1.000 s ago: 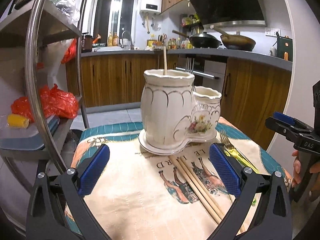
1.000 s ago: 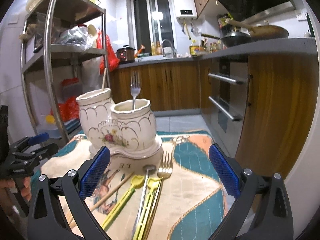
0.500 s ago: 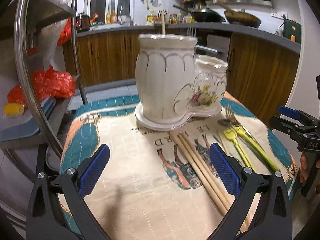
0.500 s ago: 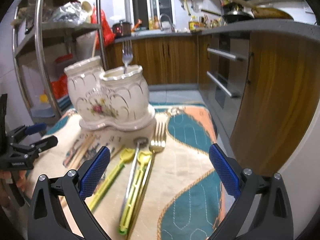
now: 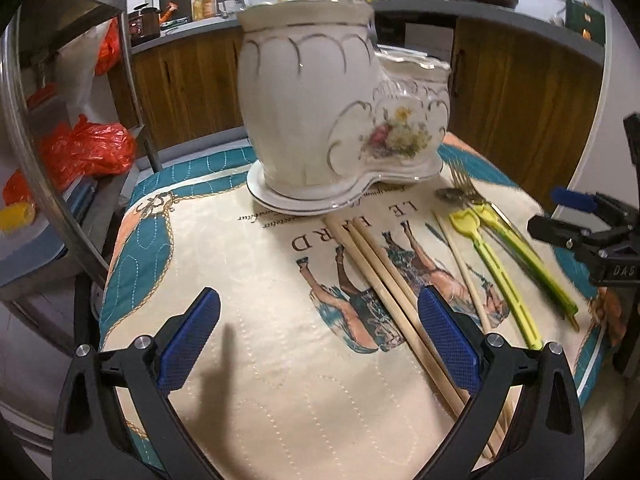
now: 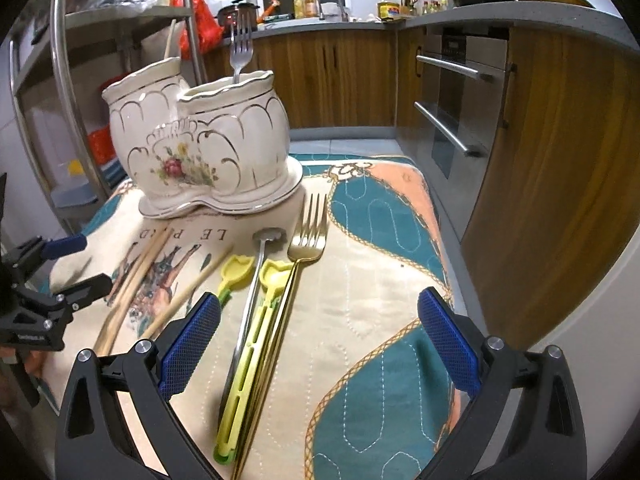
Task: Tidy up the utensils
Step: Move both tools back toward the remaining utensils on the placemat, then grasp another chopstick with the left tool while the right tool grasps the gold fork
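Left hand-held gripper [image 5: 318, 336]: wide open, holding nothing, low over the cloth with the chopsticks [image 5: 384, 276] by its right finger.
Right hand-held gripper [image 6: 318, 338]: also spread wide and empty, above the utensil handles.
Holder [image 6: 200, 140]: white ceramic, two pots; one fork [image 6: 240, 50] standing in it.
Loose stuff: gold fork [image 6: 308, 236], yellow utensils [image 6: 248, 340], all flat on the bench cloth [image 6: 360, 280] in front of the holder.

Each of the two hand-held black plastic grippers, left [image 5: 318, 338] and right [image 6: 318, 338], carries angular, cut-out arms tipped with blue cross-hatched rubber fingers [image 5: 190, 336], pinned by round silver screws [image 5: 141, 342]. White lettering marks the right one's body in the left wrist view.
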A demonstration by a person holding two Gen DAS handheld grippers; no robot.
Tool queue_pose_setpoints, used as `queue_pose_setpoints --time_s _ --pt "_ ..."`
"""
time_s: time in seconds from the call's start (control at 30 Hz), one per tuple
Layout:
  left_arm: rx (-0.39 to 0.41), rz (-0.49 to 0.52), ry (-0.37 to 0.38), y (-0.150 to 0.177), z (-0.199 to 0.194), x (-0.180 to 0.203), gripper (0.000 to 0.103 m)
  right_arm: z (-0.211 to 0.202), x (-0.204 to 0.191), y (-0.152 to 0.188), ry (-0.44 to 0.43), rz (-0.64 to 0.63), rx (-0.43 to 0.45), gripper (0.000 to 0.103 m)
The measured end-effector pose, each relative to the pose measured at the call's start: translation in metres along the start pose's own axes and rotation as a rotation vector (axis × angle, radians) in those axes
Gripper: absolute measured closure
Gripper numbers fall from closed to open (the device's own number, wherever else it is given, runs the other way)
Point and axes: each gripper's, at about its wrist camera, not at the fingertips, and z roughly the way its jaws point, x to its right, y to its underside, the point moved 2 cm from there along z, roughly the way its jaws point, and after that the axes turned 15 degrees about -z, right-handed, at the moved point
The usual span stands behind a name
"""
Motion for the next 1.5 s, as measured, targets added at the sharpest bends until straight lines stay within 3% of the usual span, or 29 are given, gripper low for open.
queue_pose_setpoints --time_s 0.33,0.43,0.5,0.67,0.8,0.9,1.17,1.27,1.5 --pt "-0.04 0.04 -0.048 0.003 0.009 0.005 0.018 0.003 0.001 0.001 -0.007 0.004 -0.018 0.005" --pt "-0.042 0.05 -0.048 0.004 0.01 0.007 0.027 0.002 0.001 0.001 -0.004 -0.004 -0.02 0.005" --pt "-0.037 0.069 -0.044 0.005 0.009 0.01 0.039 0.002 0.0 0.001 0.002 -0.017 -0.017 0.008" --pt "-0.06 0.086 0.01 0.008 0.008 0.011 0.064 0.004 -0.001 0.004 -0.014 -0.029 -0.036 0.05" --pt "-0.072 0.1 0.018 0.008 0.006 0.01 0.083 0.006 0.0 0.004 -0.071 -0.005 -0.039 0.063" --pt "-0.079 0.099 0.011 0.007 0.005 0.007 0.089 0.009 -0.003 0.002 -0.089 -0.006 -0.045 0.069" --pt "-0.108 0.12 -0.011 0.007 0.002 0.0 0.09 0.016 -0.01 -0.005 -0.064 -0.044 -0.09 0.089" --pt "-0.13 0.114 -0.016 0.005 0.001 -0.005 0.09 0.016 -0.009 -0.006 -0.042 -0.087 -0.135 0.09" --pt "-0.183 0.051 0.009 -0.003 0.004 -0.016 0.09 0.03 0.007 -0.012 -0.132 -0.034 -0.268 0.088"
